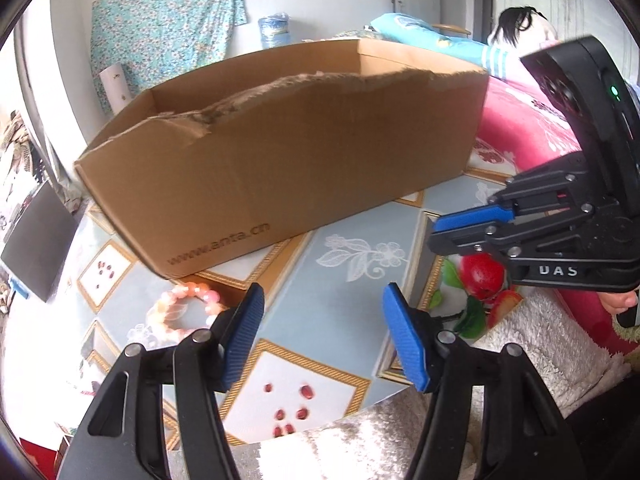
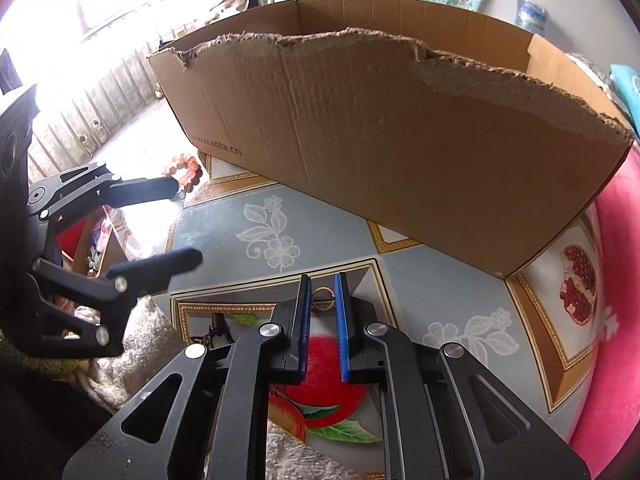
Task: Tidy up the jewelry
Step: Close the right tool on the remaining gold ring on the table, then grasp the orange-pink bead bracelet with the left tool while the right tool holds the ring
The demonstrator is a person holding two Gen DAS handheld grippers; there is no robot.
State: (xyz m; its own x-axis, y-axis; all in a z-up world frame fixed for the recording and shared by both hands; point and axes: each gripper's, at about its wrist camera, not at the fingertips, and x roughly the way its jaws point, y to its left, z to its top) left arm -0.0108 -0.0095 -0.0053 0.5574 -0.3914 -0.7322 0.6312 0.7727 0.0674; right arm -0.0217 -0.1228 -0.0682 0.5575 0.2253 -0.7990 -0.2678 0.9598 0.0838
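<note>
The right gripper (image 2: 323,286) has its jaws close together around a small gold ring (image 2: 322,299) on the table cloth (image 2: 320,236), but I cannot tell if it is pinched yet. The left gripper (image 1: 323,334) is spread wide with nothing in it, near the pink bead bracelet (image 1: 186,310). Both pieces lie outside the cardboard box (image 2: 400,152), so the tidying looks hardly begun.

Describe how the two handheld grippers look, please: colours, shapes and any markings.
Both are black, with angular linkage arms that have cut-out slots and silver round pivot pins. The left gripper has blue ribbed pads on its fingers. The right gripper has the same blue pads, and the left view shows white letters "DAS" and a small green light on its body.
</note>
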